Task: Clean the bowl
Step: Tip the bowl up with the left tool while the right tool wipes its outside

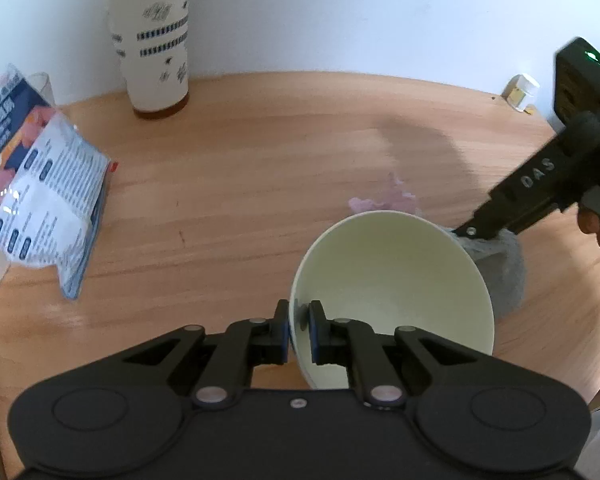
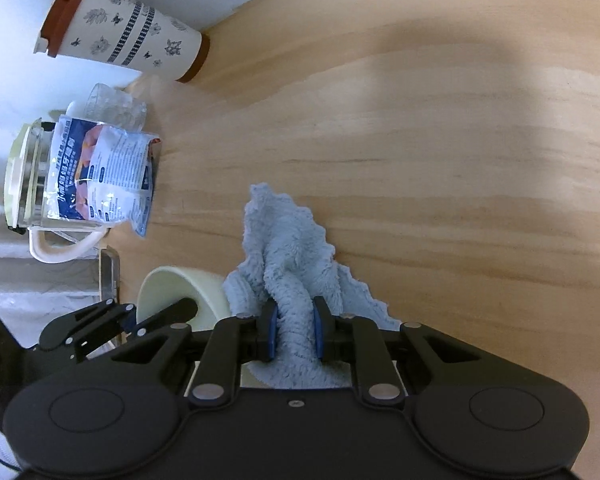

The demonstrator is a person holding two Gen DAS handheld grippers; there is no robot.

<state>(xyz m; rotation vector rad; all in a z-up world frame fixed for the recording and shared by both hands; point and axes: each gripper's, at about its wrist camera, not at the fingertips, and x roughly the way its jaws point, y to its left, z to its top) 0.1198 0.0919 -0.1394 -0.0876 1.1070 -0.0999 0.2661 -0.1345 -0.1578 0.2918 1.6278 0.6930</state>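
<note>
**Bowl pinched, cloth gripped**

The left gripper (image 1: 299, 316) is pinching the rim of the pale green round bowl (image 1: 388, 280), tilted over the wooden table (image 1: 240, 168). The right gripper (image 2: 294, 320) is squeezing a fluffy blue-grey cloth (image 2: 288, 248). Only the left view is showing something pink, perhaps crumpled paper (image 1: 384, 198), behind the bowl.

A pale bowl (image 1: 392, 280) with a smooth, softly glossy inside sits at lower centre on a matt wooden tabletop (image 1: 240, 168) with visible grain. A fluffy grey-blue cloth (image 2: 288, 248) shows a rough pile. At left, a crinkled glossy plastic packet (image 1: 48, 196); the grippers' black plastic looks matt.
</note>
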